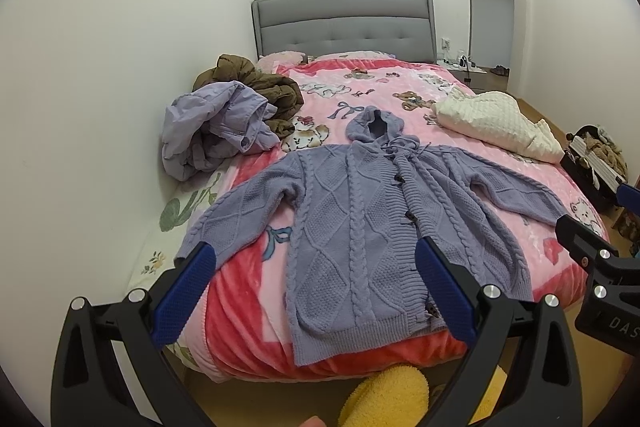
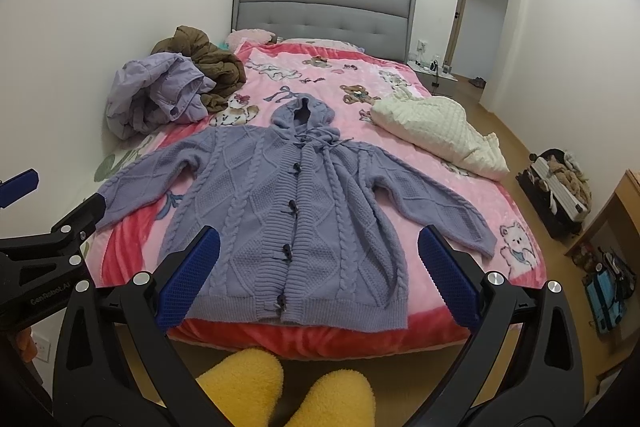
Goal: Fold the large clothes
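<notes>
Hovering both at the bed's [image 2: 520, 227] foot, I see the lavender cardigan [image 2: 288, 211] flat ahead, hood toward the headboard, its long axis running away from me. My left hand-held gripper [image 1: 316, 291] and right hand-held gripper [image 2: 320, 275] are spread wide and empty, each nearest its own sleeve. Crumpled jackets [image 2: 160, 95] and a cream blanket [image 2: 436, 131] lie clear of the cardigan.

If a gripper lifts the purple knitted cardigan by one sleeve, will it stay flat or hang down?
The purple knitted cardigan would probably hang limp: it lies flat and soft on the pink blanket. Its thick cable knit suggests some weight, so the body would likely drag. The coarse texture should resist slipping.
</notes>
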Demonstrator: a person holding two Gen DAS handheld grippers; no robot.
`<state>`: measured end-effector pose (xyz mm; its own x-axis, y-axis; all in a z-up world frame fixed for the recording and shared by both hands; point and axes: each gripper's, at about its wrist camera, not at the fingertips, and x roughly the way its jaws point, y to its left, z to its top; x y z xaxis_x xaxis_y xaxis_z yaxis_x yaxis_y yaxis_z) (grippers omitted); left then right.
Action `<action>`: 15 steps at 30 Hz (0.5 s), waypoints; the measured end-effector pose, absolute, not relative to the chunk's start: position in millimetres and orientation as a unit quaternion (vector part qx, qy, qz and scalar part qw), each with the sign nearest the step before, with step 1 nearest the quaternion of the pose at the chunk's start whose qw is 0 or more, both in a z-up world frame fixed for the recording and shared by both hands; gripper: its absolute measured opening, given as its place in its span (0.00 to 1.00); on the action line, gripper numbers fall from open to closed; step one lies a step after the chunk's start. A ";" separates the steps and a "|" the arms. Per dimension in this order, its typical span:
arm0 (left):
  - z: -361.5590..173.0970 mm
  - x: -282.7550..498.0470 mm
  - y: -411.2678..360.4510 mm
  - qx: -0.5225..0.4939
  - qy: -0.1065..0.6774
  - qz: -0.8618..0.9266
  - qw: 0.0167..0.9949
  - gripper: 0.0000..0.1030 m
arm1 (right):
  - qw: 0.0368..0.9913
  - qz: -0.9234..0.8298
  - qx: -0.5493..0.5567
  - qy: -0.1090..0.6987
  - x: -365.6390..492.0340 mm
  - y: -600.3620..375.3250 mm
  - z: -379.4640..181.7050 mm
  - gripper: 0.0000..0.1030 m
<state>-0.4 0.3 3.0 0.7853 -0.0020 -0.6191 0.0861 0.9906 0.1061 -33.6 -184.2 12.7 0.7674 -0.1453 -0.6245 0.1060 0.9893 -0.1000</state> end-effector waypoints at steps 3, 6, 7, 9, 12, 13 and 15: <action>3.5 0.4 0.7 0.065 0.327 -0.024 0.942 0.95 | 0.940 -0.067 -0.029 0.334 -33.1 -183.5 12.8 0.92; 4.2 0.2 0.6 0.065 0.327 -0.023 0.943 0.95 | 0.940 -0.068 -0.030 0.334 -33.5 -183.7 13.5 0.92; 4.4 0.3 0.7 0.065 0.326 -0.024 0.943 0.95 | 0.940 -0.067 -0.030 0.334 -33.9 -183.3 14.1 0.92; 4.4 0.3 -0.1 0.067 0.327 -0.024 0.942 0.95 | 0.940 -0.066 -0.030 0.334 -34.4 -182.3 14.9 0.92; 5.0 0.6 0.2 0.067 0.327 -0.025 0.942 0.95 | 0.938 -0.067 -0.029 0.338 -33.8 -183.9 14.4 0.92; 5.0 0.6 0.2 0.067 0.327 -0.025 0.942 0.95 | 0.938 -0.067 -0.028 0.339 -34.1 -184.1 14.6 0.92; 4.9 0.4 -0.2 0.067 0.328 -0.024 0.942 0.95 | 0.937 -0.067 -0.030 0.341 -29.2 -185.0 15.2 0.92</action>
